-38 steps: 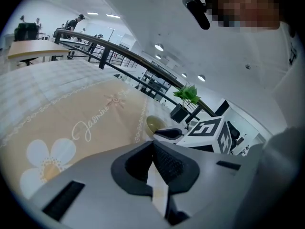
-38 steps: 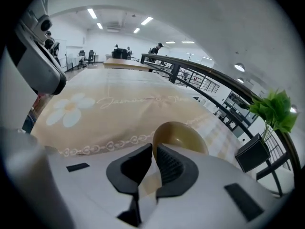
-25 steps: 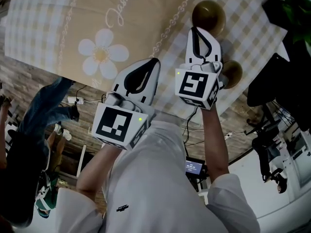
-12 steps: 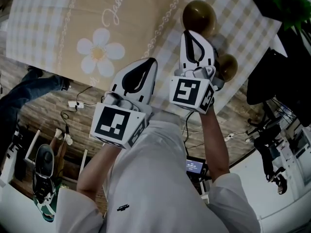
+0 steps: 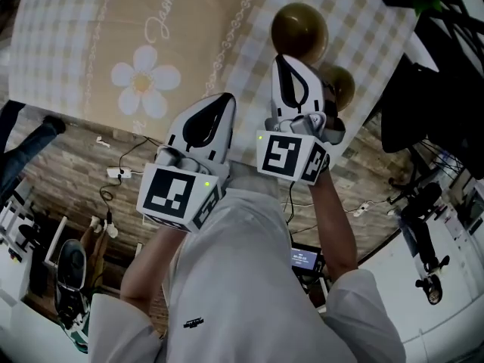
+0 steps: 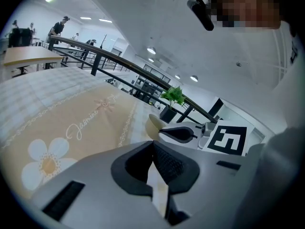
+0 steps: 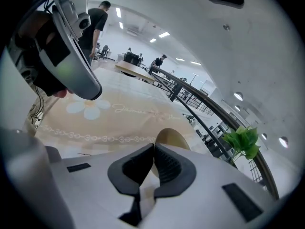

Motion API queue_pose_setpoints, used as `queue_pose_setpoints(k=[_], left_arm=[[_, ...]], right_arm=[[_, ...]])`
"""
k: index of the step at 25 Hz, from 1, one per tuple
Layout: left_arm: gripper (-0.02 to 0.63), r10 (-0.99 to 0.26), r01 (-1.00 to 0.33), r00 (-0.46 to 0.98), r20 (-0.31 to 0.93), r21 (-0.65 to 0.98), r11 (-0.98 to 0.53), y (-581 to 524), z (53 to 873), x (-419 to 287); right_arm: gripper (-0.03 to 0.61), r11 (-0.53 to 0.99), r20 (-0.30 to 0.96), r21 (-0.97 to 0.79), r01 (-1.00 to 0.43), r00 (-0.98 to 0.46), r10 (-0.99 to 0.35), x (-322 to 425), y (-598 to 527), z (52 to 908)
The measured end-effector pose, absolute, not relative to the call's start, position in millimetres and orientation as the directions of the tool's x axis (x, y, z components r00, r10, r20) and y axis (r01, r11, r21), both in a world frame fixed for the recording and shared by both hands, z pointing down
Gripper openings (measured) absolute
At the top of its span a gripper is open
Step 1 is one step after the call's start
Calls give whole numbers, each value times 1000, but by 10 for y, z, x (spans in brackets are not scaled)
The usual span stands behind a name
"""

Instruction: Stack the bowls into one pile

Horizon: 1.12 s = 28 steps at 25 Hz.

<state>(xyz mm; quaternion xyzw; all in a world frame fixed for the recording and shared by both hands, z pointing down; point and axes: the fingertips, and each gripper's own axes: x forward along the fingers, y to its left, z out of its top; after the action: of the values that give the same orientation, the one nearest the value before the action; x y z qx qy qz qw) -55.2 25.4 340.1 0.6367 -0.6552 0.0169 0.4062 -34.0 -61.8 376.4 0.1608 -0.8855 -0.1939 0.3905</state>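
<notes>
Head view, read left to right. The tablecloth (image 5: 91, 21), checked at its border and printed with a daisy (image 5: 141, 82), covers the table. The left gripper (image 5: 221, 103) is held over the table's near edge, its jaws pressed together with nothing between them. Just beside it, the right gripper (image 5: 282, 60) is likewise pressed closed and empty, its tips pointing toward the bowls. The far bowl (image 5: 299, 29) sits on the checked border just beyond those tips. The near bowl (image 5: 342, 83) stands close to the table edge, partly hidden behind the right gripper. The two bowls are near each other but apart, so no pile is formed yet. Both are olive-brown, smooth and glossy, and look rigid, light and probably slippery, so a pinch across the rim wall, one pad inside and one outside, seems the surest hold. Nothing can be seen in either bowl, though in this dim view it is hard to tell whether they stand mouth-up or inverted. At far right, a leafy plant (image 7: 243, 142) stands beyond the table.
</notes>
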Motion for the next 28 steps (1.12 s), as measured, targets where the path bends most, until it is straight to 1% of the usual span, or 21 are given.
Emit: queue_pose_setpoints(k=[14, 28], left_arm=[[21, -827, -864, 206, 523, 494, 97, 229, 3219, -61], [21, -802, -868, 275, 530, 495, 30, 234, 3292, 392]], right_arm=[[38, 826, 602, 534, -183, -604, -523, 457, -438, 3485], [38, 805, 628, 546, -232, -522, -577, 1107, -445, 3645]])
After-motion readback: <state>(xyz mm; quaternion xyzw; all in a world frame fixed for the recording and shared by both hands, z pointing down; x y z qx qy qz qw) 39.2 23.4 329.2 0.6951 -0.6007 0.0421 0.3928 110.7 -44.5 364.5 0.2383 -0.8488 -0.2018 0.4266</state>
